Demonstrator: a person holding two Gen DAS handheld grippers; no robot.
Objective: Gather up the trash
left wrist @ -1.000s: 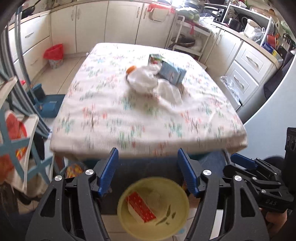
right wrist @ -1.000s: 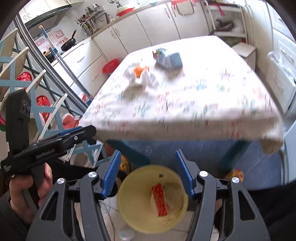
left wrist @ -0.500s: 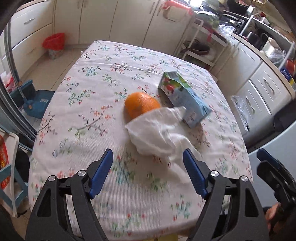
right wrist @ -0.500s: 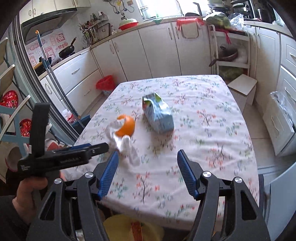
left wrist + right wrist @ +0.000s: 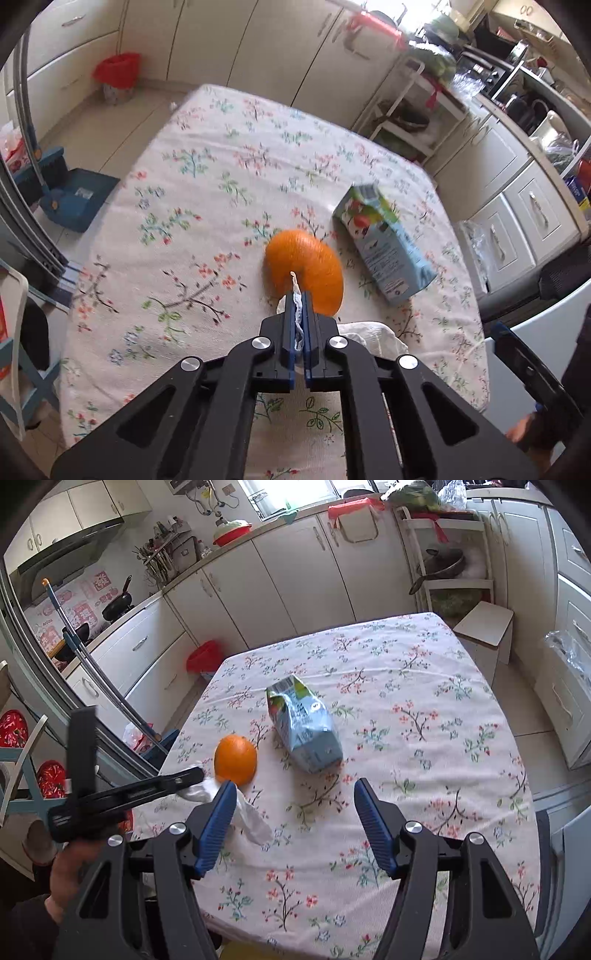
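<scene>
My left gripper [image 5: 300, 301] is shut on a crumpled white tissue [image 5: 373, 334] lying on the floral tablecloth, just in front of an orange [image 5: 304, 271]. A crushed blue carton [image 5: 384, 245] lies to the right of the orange. In the right wrist view the tissue [image 5: 251, 818] trails from the left gripper [image 5: 201, 775] beside the orange [image 5: 235, 759], with the carton [image 5: 306, 731] behind. My right gripper [image 5: 293, 806] is open and empty, above the table's near side.
The table [image 5: 424, 686] fills the middle of a kitchen. A red-lined bin [image 5: 118, 77] stands by the far cabinets. A blue dustpan and broom [image 5: 70, 195] lie on the floor at the left. A white stool [image 5: 485, 631] stands beyond the table.
Both grippers rose from a yellow bowl below the table edge and moved over the table. My left gripper closed on the tissue beside the orange. The right gripper stayed open.
</scene>
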